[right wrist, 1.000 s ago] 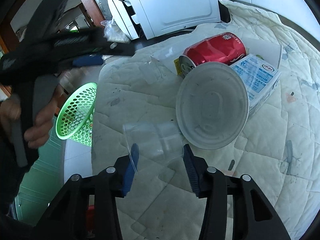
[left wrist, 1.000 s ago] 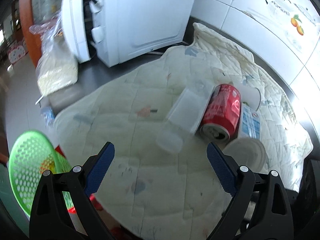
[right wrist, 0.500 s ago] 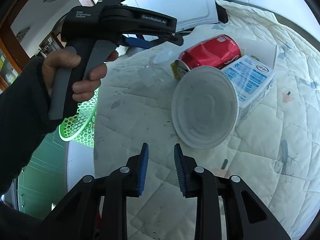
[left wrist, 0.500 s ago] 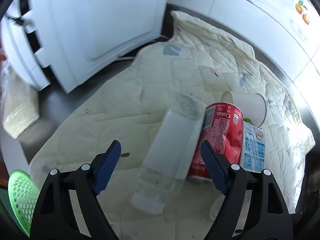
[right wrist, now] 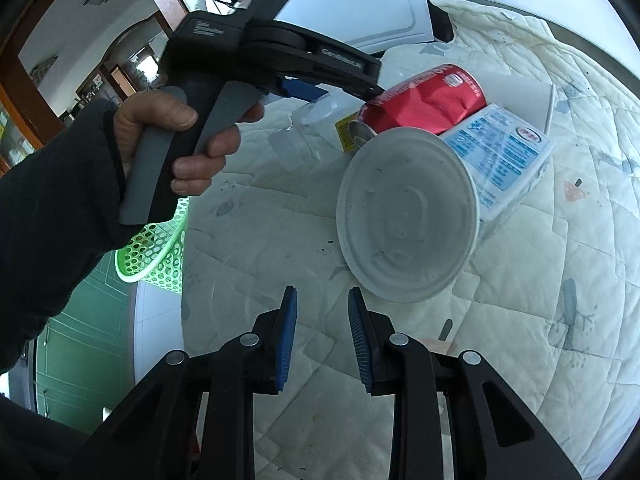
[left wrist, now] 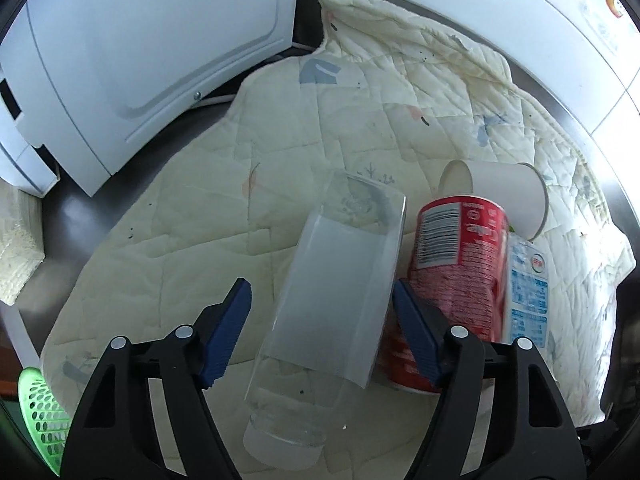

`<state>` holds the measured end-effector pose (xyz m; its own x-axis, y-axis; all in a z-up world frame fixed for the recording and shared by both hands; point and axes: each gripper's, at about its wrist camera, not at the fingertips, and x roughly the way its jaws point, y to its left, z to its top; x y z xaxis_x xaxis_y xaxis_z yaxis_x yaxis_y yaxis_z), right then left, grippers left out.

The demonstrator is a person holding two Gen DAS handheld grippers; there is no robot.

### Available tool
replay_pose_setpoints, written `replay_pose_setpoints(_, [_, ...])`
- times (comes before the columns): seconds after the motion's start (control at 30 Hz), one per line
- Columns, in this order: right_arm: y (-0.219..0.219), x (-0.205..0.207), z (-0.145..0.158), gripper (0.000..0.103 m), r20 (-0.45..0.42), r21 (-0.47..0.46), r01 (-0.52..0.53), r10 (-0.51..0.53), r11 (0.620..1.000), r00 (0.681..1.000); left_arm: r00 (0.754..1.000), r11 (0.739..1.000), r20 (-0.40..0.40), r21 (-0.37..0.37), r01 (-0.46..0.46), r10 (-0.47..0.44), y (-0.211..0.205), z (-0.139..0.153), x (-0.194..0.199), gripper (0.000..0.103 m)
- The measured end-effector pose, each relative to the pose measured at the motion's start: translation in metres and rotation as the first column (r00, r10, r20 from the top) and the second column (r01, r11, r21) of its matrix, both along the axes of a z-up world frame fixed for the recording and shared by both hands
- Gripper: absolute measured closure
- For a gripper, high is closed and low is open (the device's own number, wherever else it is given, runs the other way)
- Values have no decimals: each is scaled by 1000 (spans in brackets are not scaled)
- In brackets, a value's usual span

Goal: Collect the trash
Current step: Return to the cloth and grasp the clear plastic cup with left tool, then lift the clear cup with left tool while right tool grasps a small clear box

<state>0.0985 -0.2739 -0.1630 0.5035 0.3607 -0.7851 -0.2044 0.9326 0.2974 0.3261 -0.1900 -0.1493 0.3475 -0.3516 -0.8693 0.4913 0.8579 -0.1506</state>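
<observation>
A clear plastic bottle (left wrist: 332, 304) lies on the cream quilt (left wrist: 320, 120), between the open fingers of my left gripper (left wrist: 322, 300); the right pad touches it, the left stands apart. A crushed red cola can (left wrist: 456, 272) lies against the bottle's right side, with a blue-and-white carton (left wrist: 528, 284) and a white paper cup (left wrist: 500, 196) beyond. In the right wrist view my right gripper (right wrist: 322, 332) is partly open and empty over the quilt, just short of a white foam lid (right wrist: 408, 216). The can (right wrist: 424, 104) and carton (right wrist: 500, 156) lie behind the lid.
A green mesh basket (right wrist: 156, 252) stands off the quilt's left edge, also at the lower left of the left wrist view (left wrist: 40, 420). A white appliance (left wrist: 140, 40) stands at the back left. A tiled wall (left wrist: 540, 20) bounds the right.
My left gripper has moved forward and down until its fingers straddle the bottle. My right gripper narrowed, drew back from the clear cup seen a second ago, then opened slightly.
</observation>
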Motion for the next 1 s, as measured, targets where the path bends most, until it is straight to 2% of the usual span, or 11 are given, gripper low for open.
replay_pose_setpoints(0.17, [7, 2, 1, 76, 2, -17, -9, 9, 1000, 1000, 1000, 1000, -4, -11, 13, -13, 1, -3, 1, 37])
replay_pose_setpoints(0.23, [8, 3, -1, 76, -5, -31, -8, 8, 999, 1000, 1000, 1000, -7, -17, 14, -15, 1, -3, 1, 42])
replay_pose_setpoints(0.37, [12, 4, -1, 77, -11, -26, -13, 13, 1000, 1000, 999, 999, 7, 23, 31, -32, -7, -5, -2, 42])
replay_pose_setpoints(0.53, [12, 6, -6, 81, -24, -24, -13, 12, 1000, 1000, 1000, 999, -10, 34, 22, -22, -10, -11, 3, 42])
replay_pose_setpoints(0.77, [12, 7, -13, 95, -40, -23, -3, 2, 1000, 999, 1000, 1000, -18, -13, -26, 25, -4, -16, 5, 45])
replay_pose_setpoints(1.0, [14, 4, -5, 96, -17, -26, -18, 17, 999, 1000, 997, 992, -5, -94, -82, 82, 26, 2, -14, 47])
